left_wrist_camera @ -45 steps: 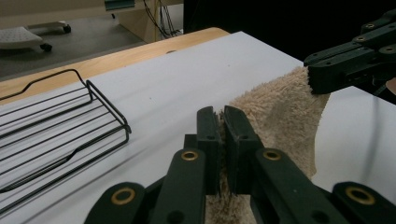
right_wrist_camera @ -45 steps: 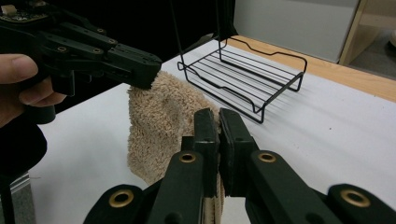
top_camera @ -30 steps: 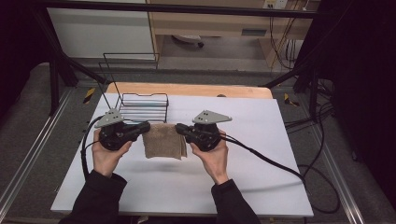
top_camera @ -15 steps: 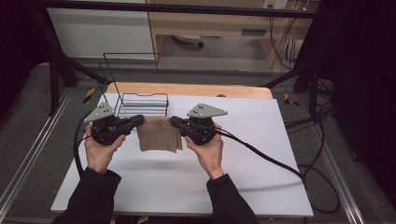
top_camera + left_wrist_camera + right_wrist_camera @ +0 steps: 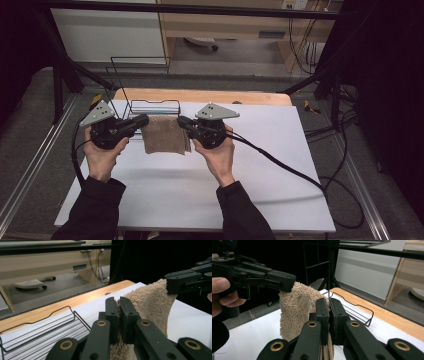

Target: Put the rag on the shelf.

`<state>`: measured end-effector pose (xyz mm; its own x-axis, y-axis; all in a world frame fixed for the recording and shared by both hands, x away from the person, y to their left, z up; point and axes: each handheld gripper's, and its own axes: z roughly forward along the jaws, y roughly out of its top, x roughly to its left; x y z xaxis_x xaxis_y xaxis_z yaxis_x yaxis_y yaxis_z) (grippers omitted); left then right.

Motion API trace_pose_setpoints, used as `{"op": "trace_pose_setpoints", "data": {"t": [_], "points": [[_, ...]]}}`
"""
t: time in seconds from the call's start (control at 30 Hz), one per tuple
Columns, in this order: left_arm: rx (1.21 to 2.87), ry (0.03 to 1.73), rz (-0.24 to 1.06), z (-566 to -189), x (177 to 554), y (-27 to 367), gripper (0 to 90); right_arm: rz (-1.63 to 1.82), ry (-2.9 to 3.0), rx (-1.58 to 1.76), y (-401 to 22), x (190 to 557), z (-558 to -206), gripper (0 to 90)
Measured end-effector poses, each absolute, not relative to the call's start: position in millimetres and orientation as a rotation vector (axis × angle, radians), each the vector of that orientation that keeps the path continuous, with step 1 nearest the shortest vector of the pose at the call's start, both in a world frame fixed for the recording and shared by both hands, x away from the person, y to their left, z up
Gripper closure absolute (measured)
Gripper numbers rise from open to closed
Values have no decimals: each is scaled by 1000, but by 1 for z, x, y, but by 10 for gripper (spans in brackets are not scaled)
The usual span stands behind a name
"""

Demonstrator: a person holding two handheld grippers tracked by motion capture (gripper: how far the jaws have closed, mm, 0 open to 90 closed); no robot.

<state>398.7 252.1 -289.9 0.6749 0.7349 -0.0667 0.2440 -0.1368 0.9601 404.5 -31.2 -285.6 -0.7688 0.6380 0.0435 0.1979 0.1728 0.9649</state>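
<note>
The towel point(image 5: 165, 135) is what we see both tongs working on, a small tan cloth with a thick, fuzzy pile. Behind it stands a black wire rack point(image 5: 150, 104), the one container here; in the left gripper view we see its bare wire floor point(image 5: 47, 328) with the white table point(image 5: 260, 165) showing through, and we can make out nothing lying in it.

The towel looks soft and looped, uniformly sandy brown, folded or doubled so that it hangs as a short rectangle. Its top edge runs nearly straight between the two tongs, and the rest droops below; in the high view the lower edge lies close to the table, though we cannot tell whether it touches.

The left gripper point(image 5: 142, 120) has its jaws pressed together on the towel's left upper corner; in its own view the pile point(image 5: 150, 302) is squeezed between the two black jaws point(image 5: 118, 315). The right gripper point(image 5: 181, 121) is likewise clamped on the right upper corner, with cloth point(image 5: 297, 307) pinched between its jaws point(image 5: 329, 315) and hanging beneath them. So the towel sits between the two tongs, stretched from one to the other, held just in front of the rack and above the table's far half. Each gripper is held in a hand point(image 5: 102, 155), with dark sleeves below.
</note>
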Motion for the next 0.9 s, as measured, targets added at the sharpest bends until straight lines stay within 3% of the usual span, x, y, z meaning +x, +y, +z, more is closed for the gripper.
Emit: {"op": "trace_pose_setpoints", "data": {"t": [0.9], "points": [[1607, 775, 610, -251, 412, 269, 856, 1665, 1984, 718, -11, 423, -250, 867]]}}
